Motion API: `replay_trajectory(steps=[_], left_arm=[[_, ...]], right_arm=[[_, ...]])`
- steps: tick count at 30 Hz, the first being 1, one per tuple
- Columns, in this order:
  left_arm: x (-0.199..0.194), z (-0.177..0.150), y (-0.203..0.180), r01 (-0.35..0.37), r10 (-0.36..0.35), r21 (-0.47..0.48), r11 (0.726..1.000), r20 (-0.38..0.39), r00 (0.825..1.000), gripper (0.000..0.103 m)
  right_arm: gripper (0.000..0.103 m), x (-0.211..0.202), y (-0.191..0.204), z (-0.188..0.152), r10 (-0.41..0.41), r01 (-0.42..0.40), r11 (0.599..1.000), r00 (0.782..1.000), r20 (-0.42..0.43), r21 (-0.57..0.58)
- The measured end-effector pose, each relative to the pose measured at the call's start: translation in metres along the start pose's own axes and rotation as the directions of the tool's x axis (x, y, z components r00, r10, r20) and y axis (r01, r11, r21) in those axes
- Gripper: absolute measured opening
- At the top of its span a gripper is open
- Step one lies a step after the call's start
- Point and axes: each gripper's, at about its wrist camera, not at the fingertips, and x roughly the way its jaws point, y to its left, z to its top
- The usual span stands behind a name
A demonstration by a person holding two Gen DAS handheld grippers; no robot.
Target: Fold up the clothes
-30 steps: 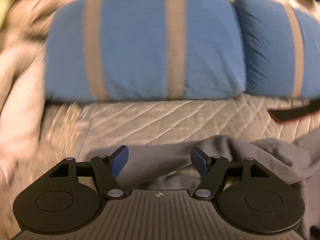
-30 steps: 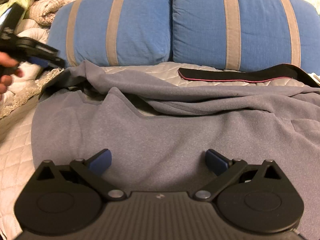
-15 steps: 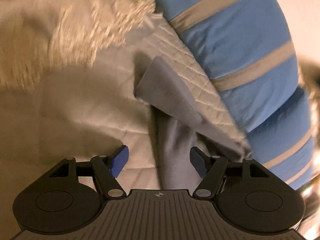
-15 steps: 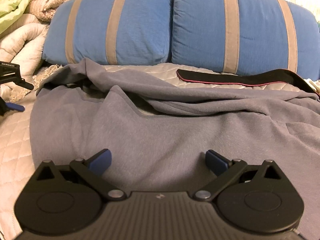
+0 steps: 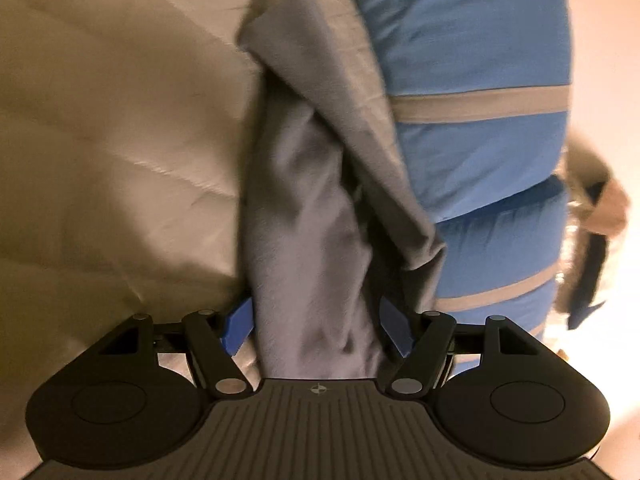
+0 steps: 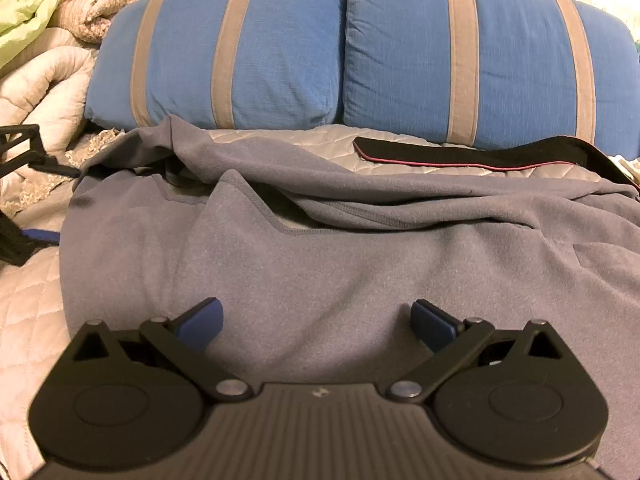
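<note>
A grey fleece garment lies spread and rumpled on the quilted bed, its upper edge folded over. My right gripper is open just above its near part, touching nothing. My left gripper is open with the garment's left edge lying between its jaws; the view is turned sideways. The left gripper also shows at the left edge of the right wrist view, at the garment's left side.
Two blue pillows with tan stripes stand behind the garment. A black strap with a red edge lies in front of them. Piled white and green bedding is at the far left. The cream quilted bedcover surrounds the garment.
My left gripper has swung down and rolled sideways, coming in over the garment's left edge, which now lies between its jaws. The right gripper has hardly moved.
</note>
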Motion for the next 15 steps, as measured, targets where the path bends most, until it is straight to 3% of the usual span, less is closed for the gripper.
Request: replay_trajectory(steps=[6, 9, 15], left_arm=[[0.004, 0.004, 0.008, 0.138, -0.130, -0.070, 0.988, 0.113, 0.985, 0.063], [-0.004, 0.005, 0.005, 0.177, -0.171, -0.030, 0.984, 0.151, 0.974, 0.063], [-0.017, 0.011, 0.006, 0.312, -0.305, 0.003, 0.950, 0.226, 0.925, 0.052]], right_arm=[[0.103, 0.000, -0.002, -0.001, 0.007, -0.007, 1.000, 1.000, 0.002, 0.005], [0.103, 0.000, -0.002, -0.001, 0.007, -0.007, 1.000, 1.000, 0.001, 0.006], [0.103, 0.000, 0.000, -0.001, 0.006, -0.006, 1.000, 1.000, 0.000, 0.005]])
